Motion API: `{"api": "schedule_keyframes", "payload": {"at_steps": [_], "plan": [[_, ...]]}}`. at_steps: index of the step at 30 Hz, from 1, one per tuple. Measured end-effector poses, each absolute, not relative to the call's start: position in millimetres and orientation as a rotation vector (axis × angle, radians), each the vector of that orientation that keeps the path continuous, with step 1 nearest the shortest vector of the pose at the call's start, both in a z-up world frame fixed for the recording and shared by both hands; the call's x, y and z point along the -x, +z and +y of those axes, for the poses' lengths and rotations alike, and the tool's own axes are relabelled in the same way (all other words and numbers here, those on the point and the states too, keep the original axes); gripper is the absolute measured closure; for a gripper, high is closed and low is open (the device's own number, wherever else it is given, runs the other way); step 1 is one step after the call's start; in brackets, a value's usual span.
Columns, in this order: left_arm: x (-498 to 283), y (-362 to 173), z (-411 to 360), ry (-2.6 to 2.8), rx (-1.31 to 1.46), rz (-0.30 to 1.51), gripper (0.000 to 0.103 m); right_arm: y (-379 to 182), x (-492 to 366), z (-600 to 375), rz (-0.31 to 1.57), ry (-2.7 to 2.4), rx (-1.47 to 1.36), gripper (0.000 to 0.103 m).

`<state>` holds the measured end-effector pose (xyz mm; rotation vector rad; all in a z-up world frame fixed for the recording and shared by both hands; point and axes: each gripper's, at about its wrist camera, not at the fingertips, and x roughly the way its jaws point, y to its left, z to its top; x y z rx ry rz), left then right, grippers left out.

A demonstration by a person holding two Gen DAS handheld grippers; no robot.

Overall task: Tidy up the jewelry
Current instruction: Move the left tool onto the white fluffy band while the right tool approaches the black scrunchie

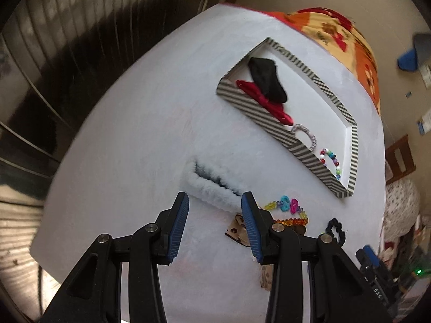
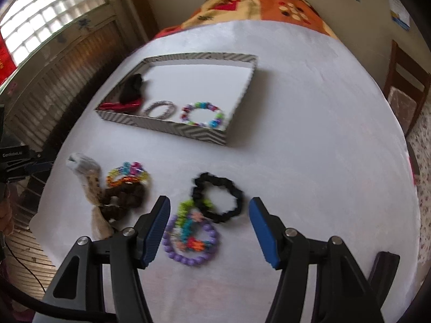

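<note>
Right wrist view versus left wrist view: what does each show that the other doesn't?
Only the right wrist view shows the purple bead bracelet and a window, plus the right gripper, open. Only the left shows a fluffy white band and the left gripper, open. Both show the striped tray, its silver bangle and the black scrunchie.
</note>
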<state>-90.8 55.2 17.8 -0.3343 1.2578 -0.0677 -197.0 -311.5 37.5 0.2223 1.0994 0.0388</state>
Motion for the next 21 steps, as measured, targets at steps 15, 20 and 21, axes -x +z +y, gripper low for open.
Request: {"api": "schedule_keyframes", "payload": {"at_steps": [15, 20, 21], "plan": [[67.4, -21.9, 62.2, -0.039, 0.425, 1.344, 0.081, -12.3, 170.1, -324.3, 1.174, -0.031, -0.197, 0.039], [62.8, -29.2, 61.2, -0.039, 0.41, 1.369, 0.081, -23.4, 159.3, -314.2, 1.18, -0.019, -0.166, 0.049], [61.7, -33.3, 62.4, -0.036, 0.419, 1.384, 0.081, -26.4, 157.5, -311.9, 1.181, -0.019, -0.16, 0.055]]}}
